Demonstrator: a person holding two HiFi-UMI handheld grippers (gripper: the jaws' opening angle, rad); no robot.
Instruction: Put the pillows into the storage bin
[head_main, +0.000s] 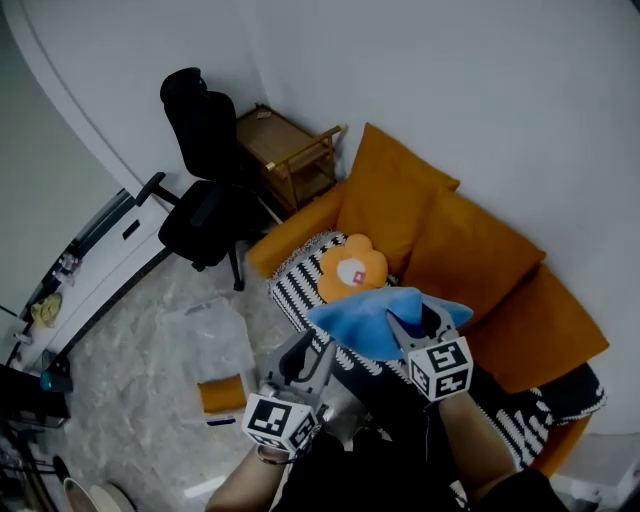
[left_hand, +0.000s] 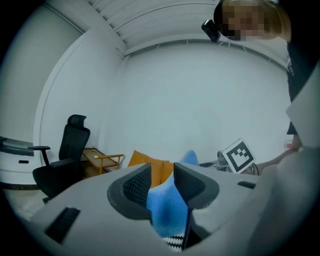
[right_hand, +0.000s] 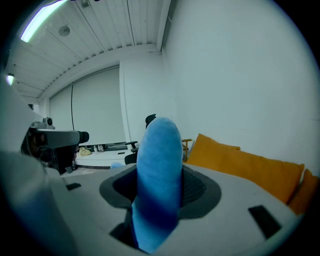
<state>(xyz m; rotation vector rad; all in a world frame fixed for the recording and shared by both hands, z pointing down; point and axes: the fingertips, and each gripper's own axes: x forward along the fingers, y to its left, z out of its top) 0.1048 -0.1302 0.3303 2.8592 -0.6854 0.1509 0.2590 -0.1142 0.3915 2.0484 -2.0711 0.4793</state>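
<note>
The left gripper (head_main: 318, 358) and right gripper (head_main: 408, 328) each clamp, half-closed, on 1 blue pillow (head_main: 372, 318) held above the sofa (head_main: 545, 335), where 1 orange flower pillow (head_main: 352, 268) lies; no storage bin shows, so both likely remain unstored.

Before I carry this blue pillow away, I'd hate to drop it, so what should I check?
1. Left gripper gripping the blue pillow: ok, fabric is clamped.
2. Right gripper gripping it: ok, shut on a fold.
3. Storage bin located: cannot tell; only a clear plastic thing shows on the floor.
4. Flower pillow cleared from the sofa: not ok, it lies there.
</note>
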